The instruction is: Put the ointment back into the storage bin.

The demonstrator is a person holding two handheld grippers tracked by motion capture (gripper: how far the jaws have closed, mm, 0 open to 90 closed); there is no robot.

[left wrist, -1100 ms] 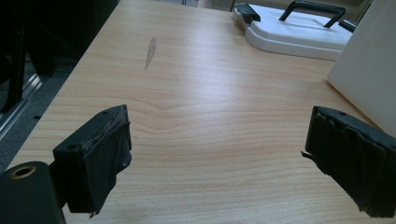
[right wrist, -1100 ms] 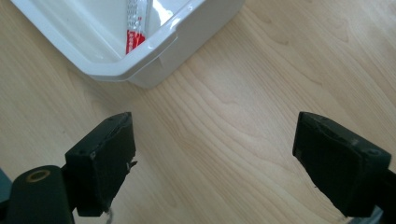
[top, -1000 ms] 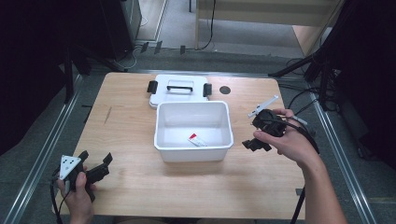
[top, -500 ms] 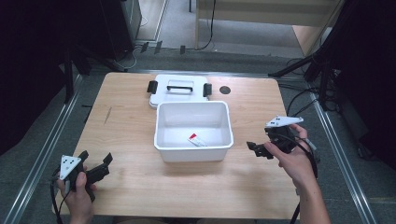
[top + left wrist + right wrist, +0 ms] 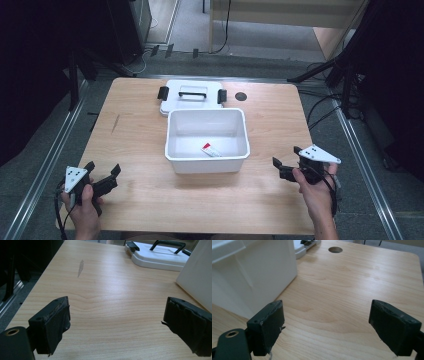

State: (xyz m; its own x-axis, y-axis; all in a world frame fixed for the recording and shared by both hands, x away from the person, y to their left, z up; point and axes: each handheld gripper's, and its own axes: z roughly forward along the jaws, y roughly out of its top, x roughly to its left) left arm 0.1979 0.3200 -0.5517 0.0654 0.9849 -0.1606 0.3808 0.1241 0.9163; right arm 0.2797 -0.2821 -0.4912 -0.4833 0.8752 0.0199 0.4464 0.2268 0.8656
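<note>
Left claw (image 5: 103, 174) and right claw (image 5: 286, 161) gape wide, empty.

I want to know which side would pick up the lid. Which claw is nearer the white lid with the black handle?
Left, narrowly, as far as the high view shows. The left claw sits at the near left corner, the right claw near right of the bin; the lid lies behind it.
</note>
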